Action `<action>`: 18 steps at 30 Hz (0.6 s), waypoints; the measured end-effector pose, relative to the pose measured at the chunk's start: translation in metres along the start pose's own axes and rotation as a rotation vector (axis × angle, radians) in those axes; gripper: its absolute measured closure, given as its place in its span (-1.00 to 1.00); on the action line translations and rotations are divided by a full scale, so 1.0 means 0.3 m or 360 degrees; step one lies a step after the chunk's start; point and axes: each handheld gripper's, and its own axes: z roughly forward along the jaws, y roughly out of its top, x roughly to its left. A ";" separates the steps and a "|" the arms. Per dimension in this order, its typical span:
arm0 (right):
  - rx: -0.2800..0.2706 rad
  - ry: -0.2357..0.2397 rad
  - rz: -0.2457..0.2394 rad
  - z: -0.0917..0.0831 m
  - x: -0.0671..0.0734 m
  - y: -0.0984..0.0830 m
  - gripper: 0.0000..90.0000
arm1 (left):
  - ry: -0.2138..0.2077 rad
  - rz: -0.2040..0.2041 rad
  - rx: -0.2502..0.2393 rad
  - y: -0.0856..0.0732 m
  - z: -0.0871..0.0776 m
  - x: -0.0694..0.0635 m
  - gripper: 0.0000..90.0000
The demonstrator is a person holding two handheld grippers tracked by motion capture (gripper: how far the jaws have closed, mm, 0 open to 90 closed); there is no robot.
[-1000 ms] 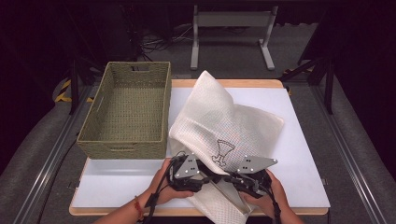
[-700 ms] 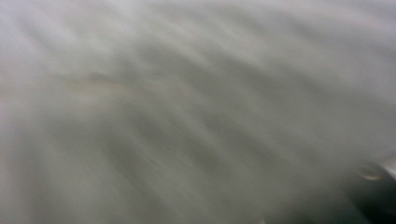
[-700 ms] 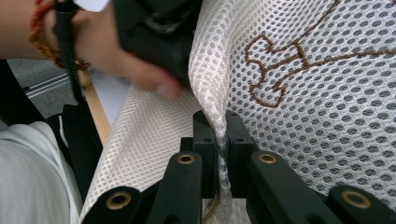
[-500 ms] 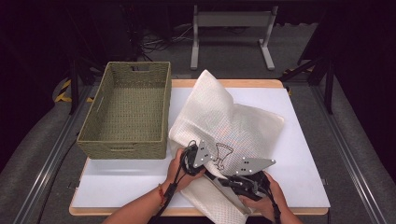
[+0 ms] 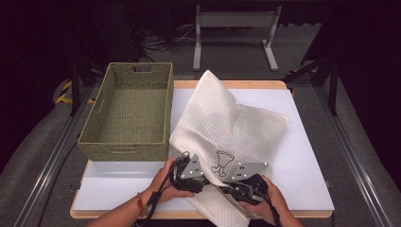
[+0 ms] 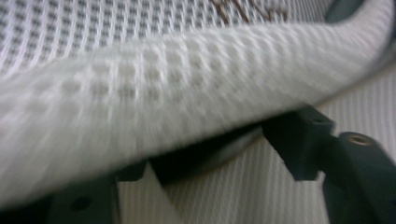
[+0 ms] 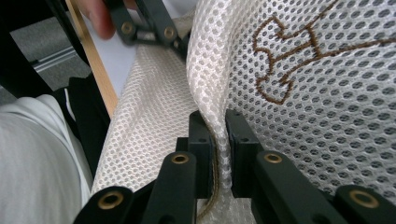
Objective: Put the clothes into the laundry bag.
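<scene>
White mesh cloth lies rumpled on the white bench, right of a woven basket, its near corner hanging over the front edge between the two hands. Brown stitched emblem sits on the cloth near the grippers. Right gripper at the near edge, jaws pinched tight on a fold of the cloth; the right gripper view shows mesh squeezed between the pads. Left gripper just beside it, at the cloth's left edge; jaws have just been opening, now partly apart, a thick cloth fold draped across them, pads not clearly pressing on it. Basket stands apart from both grippers.
</scene>
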 end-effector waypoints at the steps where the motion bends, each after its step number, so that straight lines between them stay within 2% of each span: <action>1: -0.0007 0.0003 -0.0006 -0.003 0.000 0.002 0.82 | -0.0007 -0.0015 0.0026 -0.008 -0.003 0.001 0.14; 3: -0.0037 0.0009 -0.0011 -0.012 0.000 0.005 0.77 | 0.0064 -0.0022 0.0089 -0.027 0.005 0.003 0.23; 4: -0.0037 0.0009 -0.0011 -0.012 0.000 0.005 0.77 | 0.0064 -0.0022 0.0089 -0.027 0.005 0.003 0.26; 6: -0.0044 -0.0012 -0.0032 -0.019 0.003 0.007 0.73 | 0.0050 -0.0088 0.0094 -0.050 0.013 0.019 0.27; 10: -0.0076 -0.0020 -0.0048 -0.028 0.002 0.006 0.75 | 0.0037 -0.0115 0.0054 -0.047 0.011 0.029 0.38; 12: -0.0089 -0.0004 -0.0052 -0.031 0.004 0.007 0.76 | -0.0032 -0.0136 0.0017 -0.037 0.022 0.028 0.44; 13: -0.0085 -0.0006 -0.0055 -0.030 0.005 0.008 0.76 | -0.0098 -0.0153 -0.0032 -0.029 0.035 0.021 0.43; 15: -0.0072 -0.0012 -0.0054 -0.027 0.007 0.008 0.76 | -0.0199 -0.0139 -0.0063 -0.009 0.059 -0.002 0.41; 16: -0.0066 -0.0016 -0.0055 -0.027 0.007 0.008 0.77 | -0.0216 -0.0143 -0.0073 0.001 0.073 -0.014 0.42; 18: -0.0067 -0.0010 -0.0050 -0.030 0.003 0.005 0.81 | -0.0232 -0.0197 -0.0079 0.016 0.099 -0.026 0.46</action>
